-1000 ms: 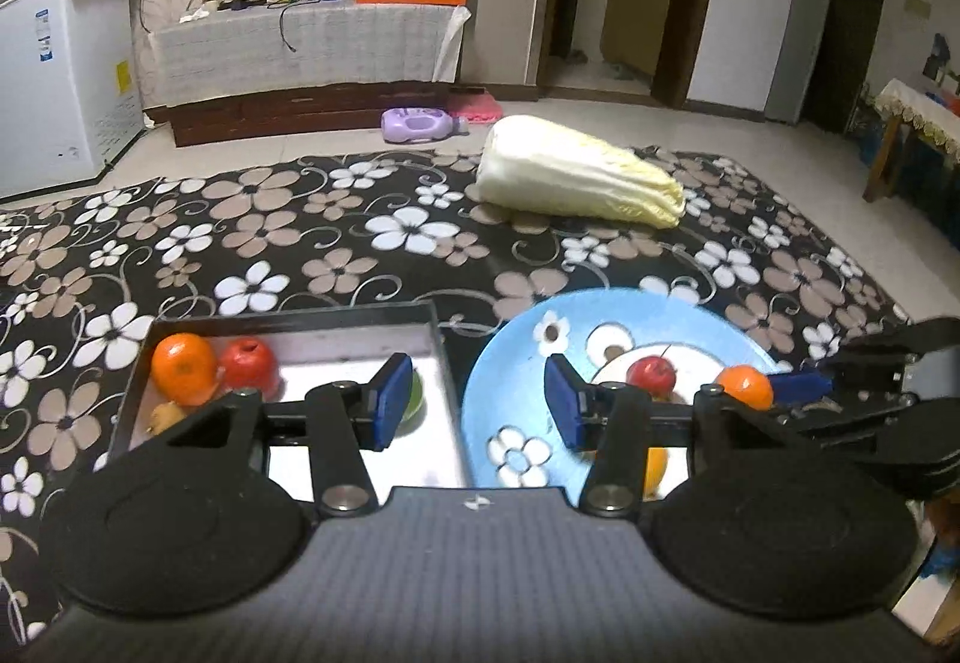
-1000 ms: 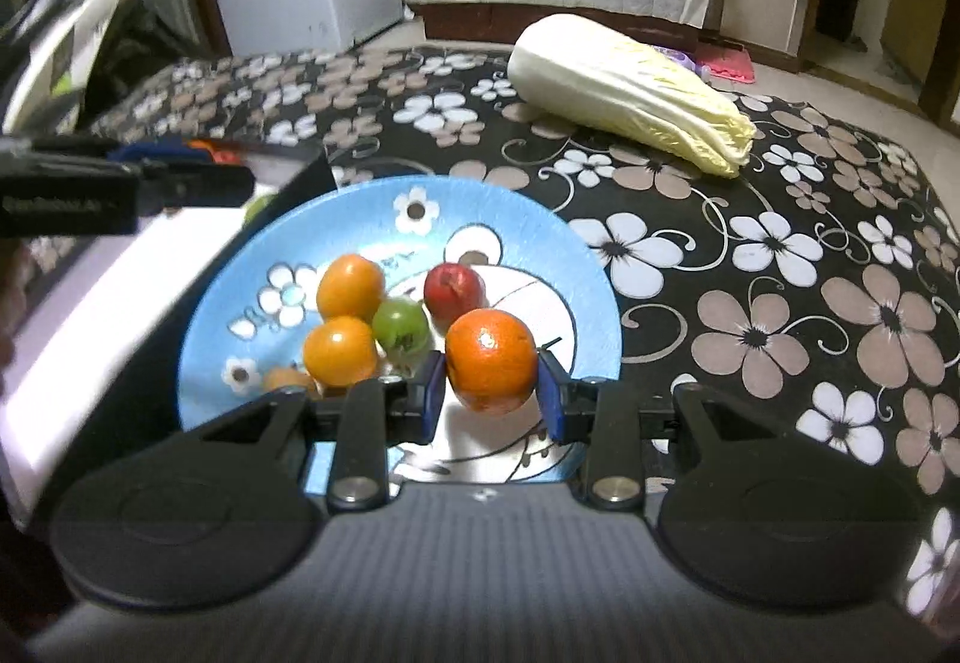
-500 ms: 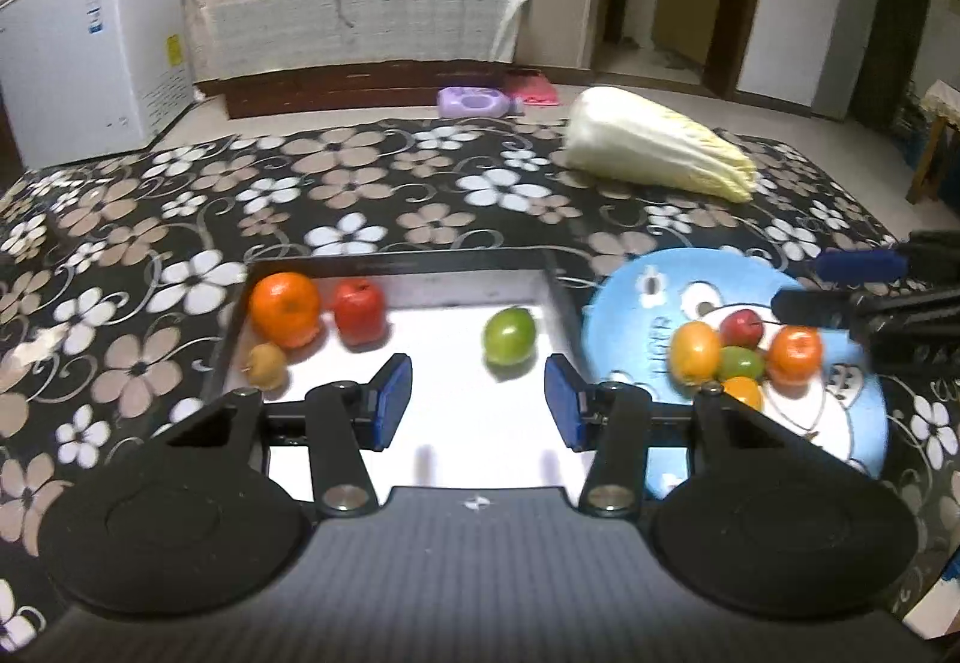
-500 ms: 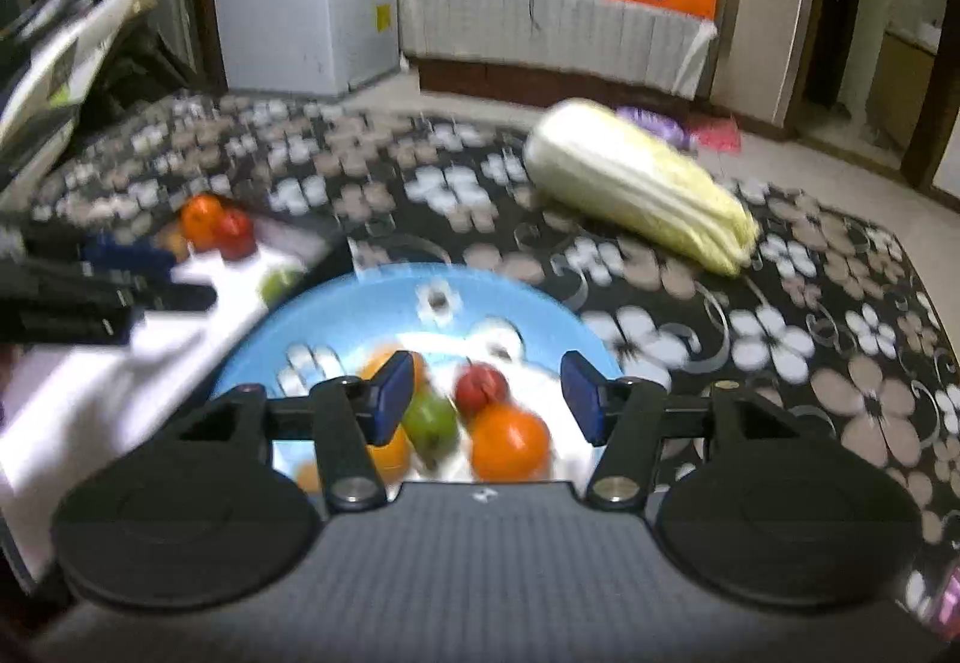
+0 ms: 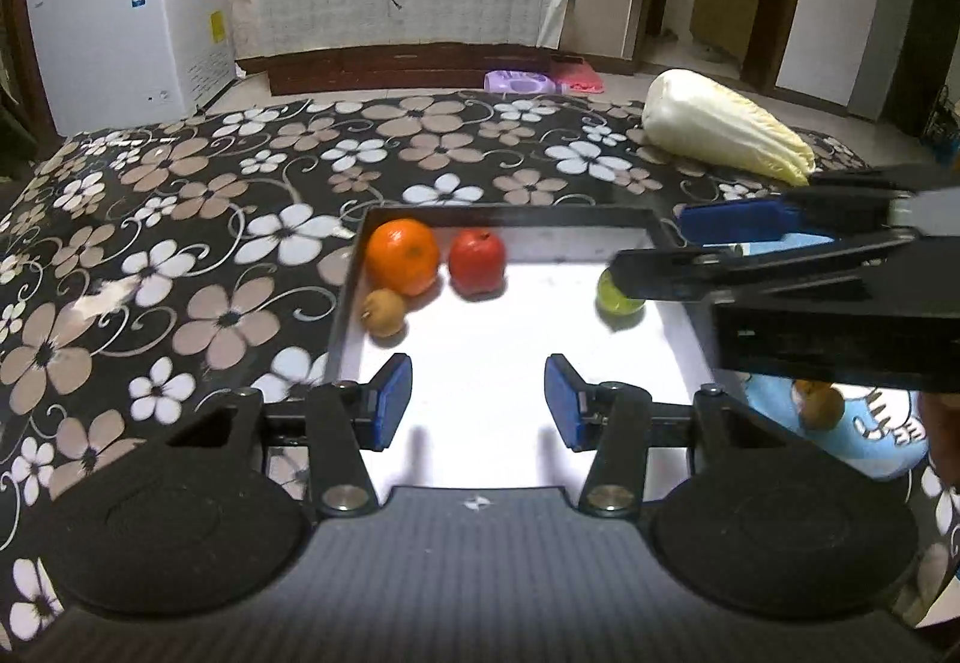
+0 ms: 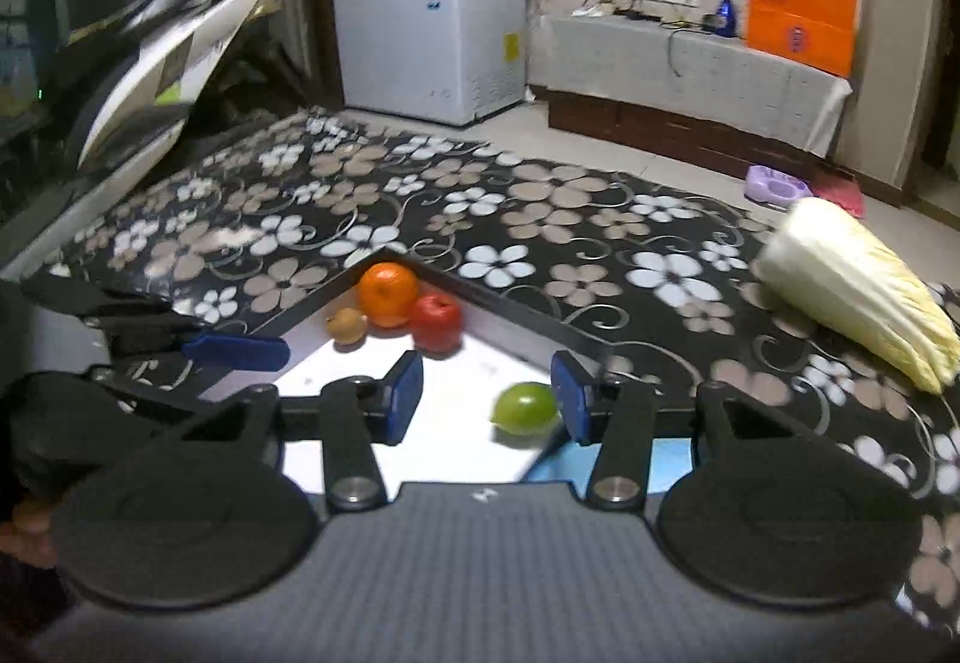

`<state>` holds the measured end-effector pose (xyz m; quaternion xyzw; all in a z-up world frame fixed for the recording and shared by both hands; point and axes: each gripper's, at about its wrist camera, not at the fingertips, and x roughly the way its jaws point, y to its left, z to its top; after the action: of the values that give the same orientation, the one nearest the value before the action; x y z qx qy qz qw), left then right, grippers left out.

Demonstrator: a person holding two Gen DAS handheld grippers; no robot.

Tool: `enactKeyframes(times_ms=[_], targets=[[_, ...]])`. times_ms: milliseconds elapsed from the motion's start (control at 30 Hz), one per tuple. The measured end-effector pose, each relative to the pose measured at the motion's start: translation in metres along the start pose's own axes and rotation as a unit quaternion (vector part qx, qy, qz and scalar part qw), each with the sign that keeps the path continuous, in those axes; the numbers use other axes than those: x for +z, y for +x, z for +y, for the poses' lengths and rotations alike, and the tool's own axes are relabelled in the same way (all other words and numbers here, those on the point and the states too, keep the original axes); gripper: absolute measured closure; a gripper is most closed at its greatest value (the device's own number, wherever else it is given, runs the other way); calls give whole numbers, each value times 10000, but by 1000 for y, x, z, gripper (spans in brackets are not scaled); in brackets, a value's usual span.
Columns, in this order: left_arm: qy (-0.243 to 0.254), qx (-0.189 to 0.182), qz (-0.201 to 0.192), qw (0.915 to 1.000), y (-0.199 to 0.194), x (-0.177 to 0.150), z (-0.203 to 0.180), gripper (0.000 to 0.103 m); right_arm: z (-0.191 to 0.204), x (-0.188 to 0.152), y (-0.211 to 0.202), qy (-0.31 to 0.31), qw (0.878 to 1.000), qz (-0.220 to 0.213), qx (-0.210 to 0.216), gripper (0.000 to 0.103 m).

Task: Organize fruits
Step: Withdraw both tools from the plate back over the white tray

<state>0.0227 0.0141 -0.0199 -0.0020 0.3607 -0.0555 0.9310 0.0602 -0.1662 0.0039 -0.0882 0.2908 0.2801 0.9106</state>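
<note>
A black-rimmed white tray (image 5: 510, 215) holds an orange (image 5: 402, 255), a red apple (image 5: 477, 262), a small brown fruit (image 5: 384, 311) and a green fruit (image 5: 618, 300). My left gripper (image 5: 478, 404) is open and empty over the tray's near part. My right gripper (image 6: 486, 398) is open and empty above the tray; the green fruit (image 6: 524, 408) lies just by its right finger. The same orange (image 6: 387, 294), apple (image 6: 437, 321) and brown fruit (image 6: 347, 325) show in the tray's far corner. A blue plate (image 5: 852, 435) with an orange fruit (image 5: 819, 406) lies right of the tray.
A napa cabbage (image 5: 723, 126) lies on the flowered tablecloth (image 5: 180, 243) at the far right. A white freezer (image 5: 126, 27) and a covered sideboard (image 5: 408, 12) stand beyond the table. The right gripper's body (image 5: 828, 291) crosses the left wrist view over the tray's right edge.
The right gripper let go of the orange onto the plate and swung left over the tray. The left gripper drew back and left, still open.
</note>
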Motion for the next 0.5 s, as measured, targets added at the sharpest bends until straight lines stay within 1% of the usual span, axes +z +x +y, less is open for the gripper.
enactKeyframes(times_ms=[100,167,267,367,500], targets=[[-10,-35,-18,10000,-4,-2,7,48,12,2,18,-232,9994,178,-163,54],[-15,-52,-38,10000,-7,-2,11,48,20,1,30,-441,9974,344,-446,55],[-5,-78,-73,9999,-10,-1,15,48,30,-2,47,-851,9901,616,-931,56],[-13,-90,-67,9999,-12,-1,19,48,35,-7,62,-1176,9814,923,-1205,56],[-29,-70,-70,9999,-14,-2,23,48,42,-8,70,-1545,9718,953,-1506,56]])
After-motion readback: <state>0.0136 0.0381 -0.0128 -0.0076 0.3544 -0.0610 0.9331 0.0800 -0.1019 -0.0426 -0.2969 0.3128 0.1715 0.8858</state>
